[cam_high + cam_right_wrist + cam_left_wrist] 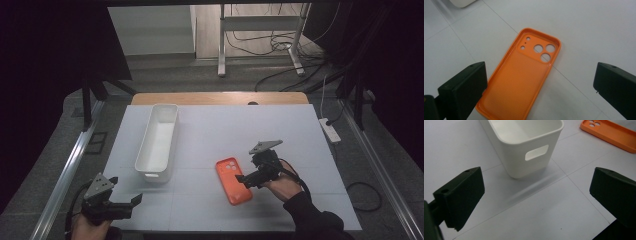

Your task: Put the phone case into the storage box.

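Note:
An orange phone case lies hollow side up on the white table, right of centre. My right gripper hovers open at the case's right edge. In the right gripper view, the case lies between and beyond the two spread jaws of that gripper, untouched. A long white bin stands empty to the left. My left gripper is open near the front left corner, pointing at the bin's near end. Nothing sits between the left gripper's jaws. The case's camera end shows at upper right.
The table's front edge runs just below both hands, and a wooden strip borders the far side. A power strip and cables lie on the floor to the right. A desk frame stands beyond. Metal rails flank the table.

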`<control>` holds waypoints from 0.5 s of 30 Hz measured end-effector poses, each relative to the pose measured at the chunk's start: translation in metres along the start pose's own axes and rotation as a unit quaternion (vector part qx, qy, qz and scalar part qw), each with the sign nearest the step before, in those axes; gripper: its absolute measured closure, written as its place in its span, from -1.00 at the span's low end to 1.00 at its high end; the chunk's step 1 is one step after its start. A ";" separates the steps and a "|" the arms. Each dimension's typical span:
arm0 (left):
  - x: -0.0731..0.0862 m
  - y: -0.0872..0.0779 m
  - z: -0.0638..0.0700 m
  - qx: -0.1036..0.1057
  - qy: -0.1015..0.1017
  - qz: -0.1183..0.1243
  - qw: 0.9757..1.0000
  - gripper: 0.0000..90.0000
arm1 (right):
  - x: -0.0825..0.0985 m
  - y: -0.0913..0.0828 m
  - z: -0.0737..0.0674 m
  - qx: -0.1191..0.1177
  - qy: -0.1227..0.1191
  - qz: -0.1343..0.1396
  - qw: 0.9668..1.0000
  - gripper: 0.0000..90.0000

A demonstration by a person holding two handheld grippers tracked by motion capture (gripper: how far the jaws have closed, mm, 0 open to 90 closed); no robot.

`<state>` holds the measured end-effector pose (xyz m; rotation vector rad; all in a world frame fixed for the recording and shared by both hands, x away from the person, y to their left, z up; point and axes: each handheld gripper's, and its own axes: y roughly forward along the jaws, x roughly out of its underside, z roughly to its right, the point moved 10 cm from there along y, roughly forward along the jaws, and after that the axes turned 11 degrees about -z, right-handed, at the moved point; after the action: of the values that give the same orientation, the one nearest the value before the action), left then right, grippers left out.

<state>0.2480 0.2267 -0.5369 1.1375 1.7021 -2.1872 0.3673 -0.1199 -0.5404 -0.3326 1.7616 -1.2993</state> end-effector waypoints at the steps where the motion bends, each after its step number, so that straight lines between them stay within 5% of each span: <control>1: 0.000 0.000 0.000 0.000 -0.001 0.001 1.000 -0.99 | 0.000 0.002 0.000 0.002 -0.003 -0.002 1.000 -1.00; 15: 0.000 0.000 0.000 0.000 0.000 0.000 1.000 -0.98 | 0.005 0.012 0.004 0.030 0.002 -0.037 0.999 -1.00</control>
<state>0.2482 0.2266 -0.5371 1.1367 1.7023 -2.1875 0.3706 -0.1212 -0.5533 -0.3643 1.7230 -1.4032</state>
